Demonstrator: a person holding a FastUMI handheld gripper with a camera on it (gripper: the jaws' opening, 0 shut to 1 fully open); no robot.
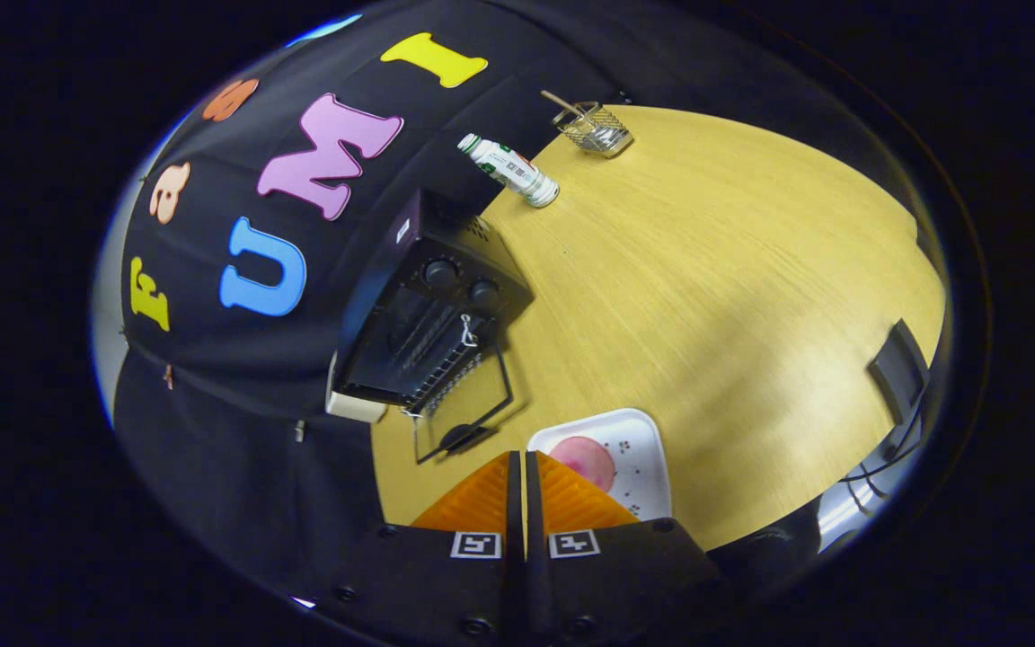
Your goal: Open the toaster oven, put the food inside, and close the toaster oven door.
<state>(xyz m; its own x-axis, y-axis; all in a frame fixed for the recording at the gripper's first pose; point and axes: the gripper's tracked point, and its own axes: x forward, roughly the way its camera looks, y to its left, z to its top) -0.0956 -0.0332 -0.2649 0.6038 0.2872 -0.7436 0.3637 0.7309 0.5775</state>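
The gripper point(522, 458) hangs above the near part of the counter point(706, 296), its two fingers pressed together with nothing between them. Just beside the fingertips, partly hidden behind one finger, a white tray point(639, 449) lies flat on the counter with a round pink piece of food point(585, 460) on it.

Just ahead of the fingers the toaster oven point(432, 314) stands against the black cloth wall point(239, 377). Its glass door point(464, 395) is dropped open and lies down over the counter, with the handle at its near edge. Two round knobs sit on the oven's front panel, and wire racks can be made out in the open cavity. The food is on the tray, outside the oven.

The counter is pale yellow wood grain, matte, with a soft bright patch of light across its middle. Beyond the oven a white bottle point(510, 169) with a green cap stands close to the cloth wall. Farther still a wire mesh basket point(595, 128) holds a stick. Off to the far side, at the counter's edge, a dark flat box point(899, 368) sits with cables point(886, 463) below it.
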